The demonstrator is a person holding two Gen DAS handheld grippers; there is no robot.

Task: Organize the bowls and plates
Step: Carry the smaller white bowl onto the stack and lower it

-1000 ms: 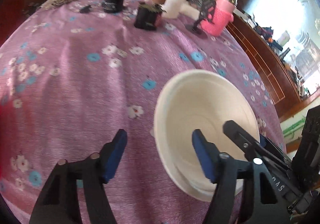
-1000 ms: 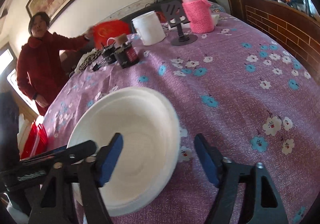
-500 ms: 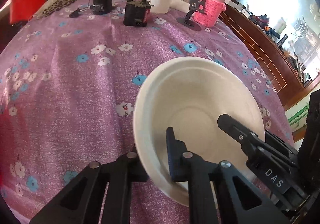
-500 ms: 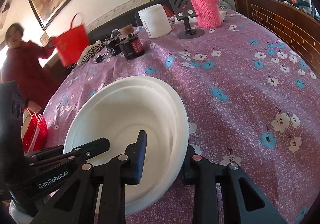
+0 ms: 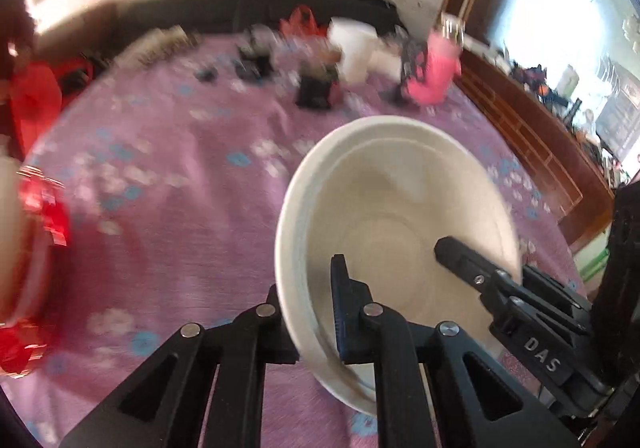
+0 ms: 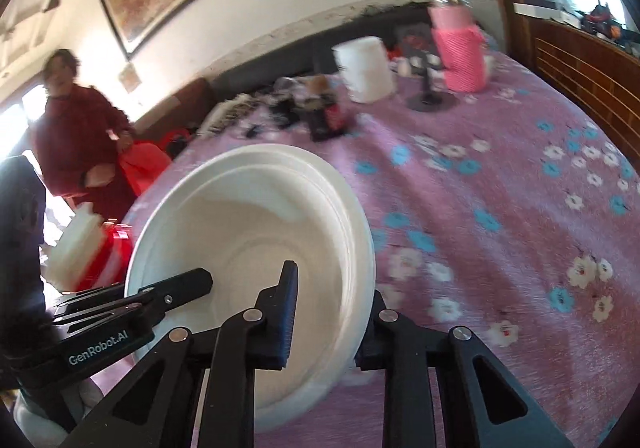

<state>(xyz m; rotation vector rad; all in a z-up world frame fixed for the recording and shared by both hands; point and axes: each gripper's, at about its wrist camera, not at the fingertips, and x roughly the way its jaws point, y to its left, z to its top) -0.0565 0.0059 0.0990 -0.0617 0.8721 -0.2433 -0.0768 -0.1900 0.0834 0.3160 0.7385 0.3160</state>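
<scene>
A stack of white bowls [image 5: 400, 215], two nested rims at least being visible, is held tilted above the purple flowered tabletop [image 5: 168, 207], near its front edge. Whether the lower edge still touches the cloth cannot be told, since it is hidden behind the tools.

The left tool [image 5: 310, 312] is closed narrow on the left rim of the stack, one finger inside the wall and one outside. The right tool [image 6: 332, 322] is closed in the same way on the opposite rim, with its inner pad [image 6: 288, 308] laid against the inside wall. In each view the other tool's finger is seen reaching into the bowl from the far side.

The bowls are judged to be light and thin-walled, moulded pulp or foam by their matte white look, so little weight is to be carried, but the wall is expected to flex or dent under a hard squeeze. The rim is the stiffest part and is the sensible place for a hold; only light pressure is called for. Because the bowls are merely nested, the lower one could slip free if only the upper rim is pinched, so both rims should be caught together. The surface is taken to be dry and fairly grippy rather than slick.

At the far side of the tabletop a white tub [image 6: 366, 69] and a pink-sleeved flask [image 6: 460, 51] stand well apart from the stack.
</scene>
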